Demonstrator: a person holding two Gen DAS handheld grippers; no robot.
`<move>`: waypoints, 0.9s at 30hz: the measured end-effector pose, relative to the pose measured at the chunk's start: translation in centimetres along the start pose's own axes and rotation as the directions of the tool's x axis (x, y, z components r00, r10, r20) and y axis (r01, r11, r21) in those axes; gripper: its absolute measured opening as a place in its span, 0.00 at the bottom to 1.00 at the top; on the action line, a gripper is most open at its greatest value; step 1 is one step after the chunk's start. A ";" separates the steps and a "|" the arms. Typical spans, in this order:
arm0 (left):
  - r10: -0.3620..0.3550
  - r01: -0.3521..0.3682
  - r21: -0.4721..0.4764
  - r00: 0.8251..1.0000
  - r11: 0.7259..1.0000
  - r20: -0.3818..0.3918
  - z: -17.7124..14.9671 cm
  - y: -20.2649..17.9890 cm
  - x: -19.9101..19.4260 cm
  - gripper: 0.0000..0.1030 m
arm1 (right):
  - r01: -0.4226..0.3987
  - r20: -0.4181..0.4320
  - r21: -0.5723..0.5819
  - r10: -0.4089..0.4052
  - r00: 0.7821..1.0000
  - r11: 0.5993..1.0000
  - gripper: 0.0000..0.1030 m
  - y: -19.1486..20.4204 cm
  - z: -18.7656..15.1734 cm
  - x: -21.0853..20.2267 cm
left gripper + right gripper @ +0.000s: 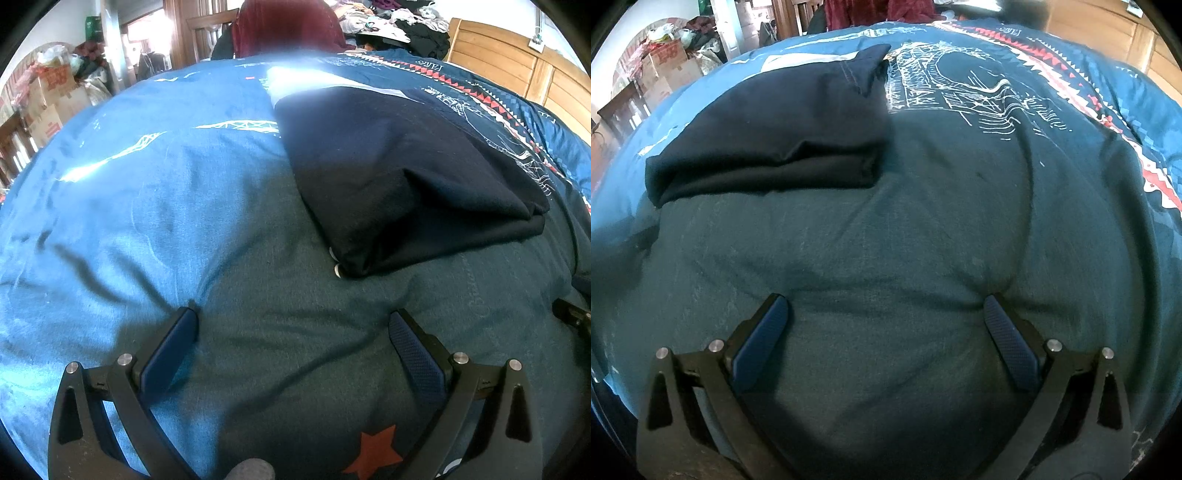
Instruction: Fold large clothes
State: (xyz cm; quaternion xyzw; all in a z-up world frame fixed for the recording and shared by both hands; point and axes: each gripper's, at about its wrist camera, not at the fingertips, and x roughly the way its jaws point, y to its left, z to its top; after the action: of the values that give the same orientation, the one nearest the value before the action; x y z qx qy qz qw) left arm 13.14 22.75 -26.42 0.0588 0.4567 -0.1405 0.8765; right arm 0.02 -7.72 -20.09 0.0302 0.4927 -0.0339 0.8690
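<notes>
A dark navy garment (399, 177) lies folded into a thick rectangle on the blue bedspread (129, 206), ahead and to the right of my left gripper (293, 325). Two white buttons (337, 270) peek out at its near corner. In the right wrist view the same folded garment (775, 140) sits ahead and to the left of my right gripper (886, 314). Both grippers stand open just above the bedspread (905, 240), with only bedding between their blue pads. Neither touches the garment.
The bedspread carries white line drawings (960, 85) and a red-and-white zigzag band (1108, 110). A wooden headboard (517, 62) is at the far right, a heap of clothes (399, 18) behind the bed, cardboard boxes (51, 99) at the left. A dark red cloth (288, 26) rises at the far edge.
</notes>
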 end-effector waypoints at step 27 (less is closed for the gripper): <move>0.027 -0.027 0.016 1.000 1.000 0.001 0.1 -0.2 0.2 1.00 | -0.002 -0.005 -0.020 0.002 1.000 1.000 1.00 0.4 -0.1 0.0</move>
State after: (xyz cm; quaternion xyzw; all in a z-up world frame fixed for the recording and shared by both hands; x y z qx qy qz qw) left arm 13.25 22.47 -26.49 0.0717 0.4545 -0.1324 0.8779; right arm 0.02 -7.34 -20.16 0.0220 0.4952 -0.0278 0.8680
